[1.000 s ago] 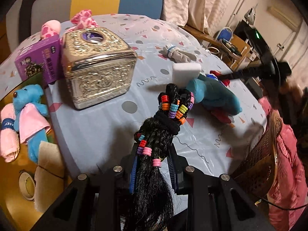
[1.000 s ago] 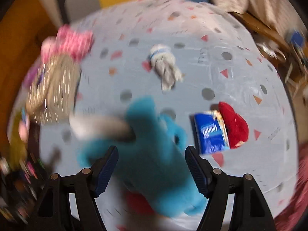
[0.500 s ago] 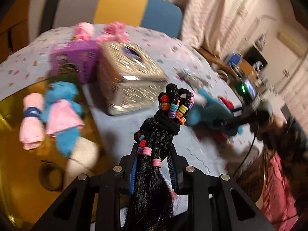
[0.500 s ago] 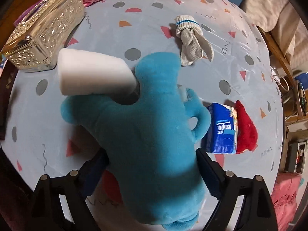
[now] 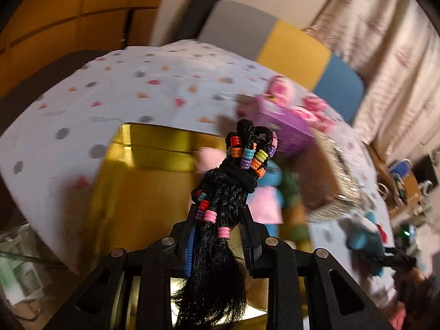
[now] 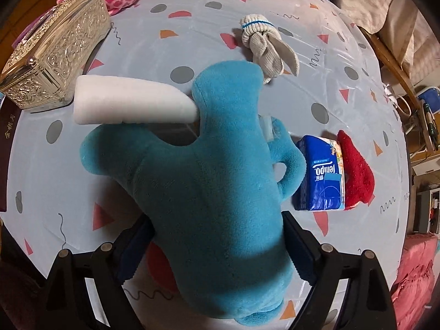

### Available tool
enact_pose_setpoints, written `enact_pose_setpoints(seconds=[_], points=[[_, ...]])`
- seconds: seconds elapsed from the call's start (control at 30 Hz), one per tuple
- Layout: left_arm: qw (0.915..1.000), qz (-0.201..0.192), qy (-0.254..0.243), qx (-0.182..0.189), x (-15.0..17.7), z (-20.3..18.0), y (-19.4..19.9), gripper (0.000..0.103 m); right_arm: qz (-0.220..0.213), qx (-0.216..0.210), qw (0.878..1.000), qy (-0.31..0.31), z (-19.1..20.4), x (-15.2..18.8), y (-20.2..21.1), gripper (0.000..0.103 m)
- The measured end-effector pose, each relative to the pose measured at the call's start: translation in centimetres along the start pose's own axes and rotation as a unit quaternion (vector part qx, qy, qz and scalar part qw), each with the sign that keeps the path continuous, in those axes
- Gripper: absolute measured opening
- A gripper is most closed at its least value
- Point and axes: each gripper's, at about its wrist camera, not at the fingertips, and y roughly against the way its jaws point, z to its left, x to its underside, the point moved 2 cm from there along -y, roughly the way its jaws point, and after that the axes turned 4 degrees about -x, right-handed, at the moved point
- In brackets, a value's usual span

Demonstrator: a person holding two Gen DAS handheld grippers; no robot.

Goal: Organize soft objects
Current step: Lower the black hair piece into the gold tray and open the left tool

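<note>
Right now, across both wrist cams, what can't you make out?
- Right wrist: whether the right gripper pads press the blue plush; its body covers them.
- Right wrist: the red thing underneath, mostly hidden by the plush.
- Left wrist: the purple box and toys behind the beaded hairpiece; motion blur.

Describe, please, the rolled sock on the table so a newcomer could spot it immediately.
On the confetti-patterned tablecloth, look beyond the big blue plush toy. The sock bundle lies alone there; it is beige-grey, with a blue stripe around its knotted cuff.
</note>
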Motion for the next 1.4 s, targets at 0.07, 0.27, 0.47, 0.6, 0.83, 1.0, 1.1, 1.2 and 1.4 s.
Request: enact_pose_setpoints(seconds=[0.07,0.27,0.47,0.6,0.83,1.0,1.1,1.2,1.4], points=[[0.9999,0.004,0.006,-0.014,-0.5,1.0,-0.7,0.028,0.000,-0.003,1.000,-0.004,0.1,-0.1,0.0,0.091],[0.9984,0.031,0.036,-0.033,-2.0,3.5,-4.2,0.029,0.002,-0.011,1.000,-0.019,0.1,-0.7,-0.1,0.091],[0.9963,0.048,0.041,-0.058,-4.0,4.5,-7.8,0.039,0.003,-0.008,1.000,-0.022,-0.1,-1.0,-0.1,0.091],[0.9945,0.044,0.050,-0.080,-5.0,5.1,-8.9,0.051,0.004,-0.005,1.000,-0.025,0.1,-1.1,-0.2,0.091],[0.9949,-0.013,0.006,-0.099,-3.8,2.7,-5.2,0.060,0.011,-0.014,0.999,-0.037,0.3,-0.7,-0.9,0.093],[0.9966,-0.034,-0.016,-0.073,-1.4,0.3,-2.5,0.063,0.004,-0.020,0.998,-0.065,0.0,-0.7,-0.9,0.090],[0.9980,-0.027,-0.022,-0.052,-0.1,-1.0,-1.9,0.063,-0.005,-0.012,0.997,-0.071,0.7,-0.5,-0.4,0.085],[0.9985,-0.023,-0.034,-0.035,0.8,-2.5,-1.4,0.063,-0.017,-0.024,0.996,-0.087,1.3,0.1,0.5,0.082],[0.9971,-0.038,-0.063,-0.018,1.6,-4.7,0.0,0.063,-0.048,-0.063,0.988,-0.133,2.1,1.4,2.5,0.081]])
